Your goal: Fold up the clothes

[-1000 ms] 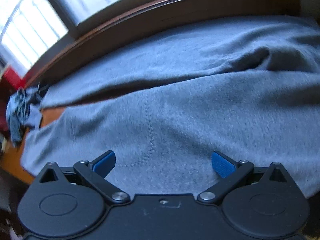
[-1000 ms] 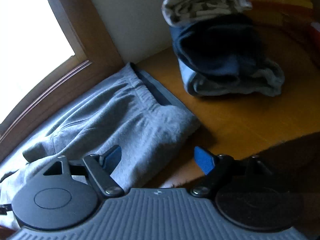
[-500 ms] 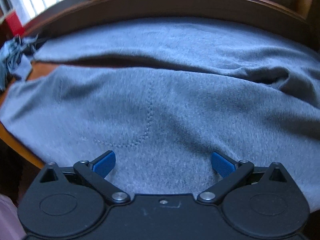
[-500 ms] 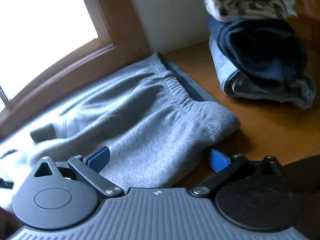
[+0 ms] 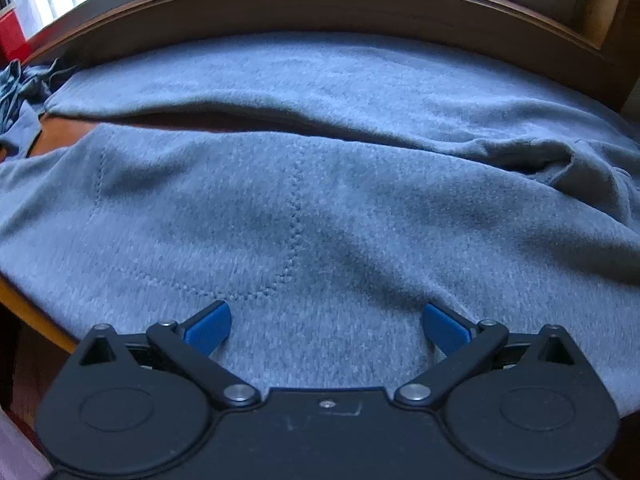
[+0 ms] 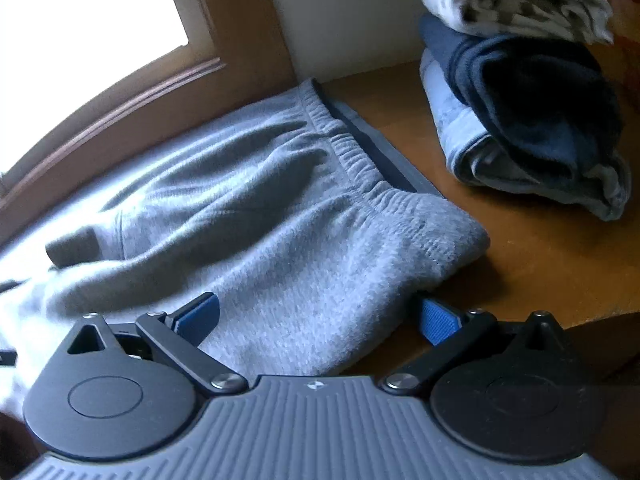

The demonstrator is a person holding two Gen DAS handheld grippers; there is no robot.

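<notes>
Grey sweatpants (image 5: 320, 208) lie spread on the wooden table (image 6: 540, 264), the two legs side by side in the left wrist view. My left gripper (image 5: 326, 326) is open just above the near leg, its blue pads (image 5: 208, 326) wide apart over the cloth. The right wrist view shows the elastic waistband end (image 6: 360, 176) of the sweatpants (image 6: 260, 240). My right gripper (image 6: 316, 318) is open, straddling the near waist corner, with cloth lying between the spread pads (image 6: 438, 320) but not pinched.
A stack of folded clothes (image 6: 528, 120), with a spotted white piece on top, sits on the table to the right of the waistband. A wooden window frame (image 5: 320, 4) runs along the far side. Crumpled dark cloth (image 5: 20, 88) lies at the far left.
The right gripper moved left over the waist corner and its jaws spread wider. The left gripper rolled and shifted, so the pant legs now lie level across the view.
</notes>
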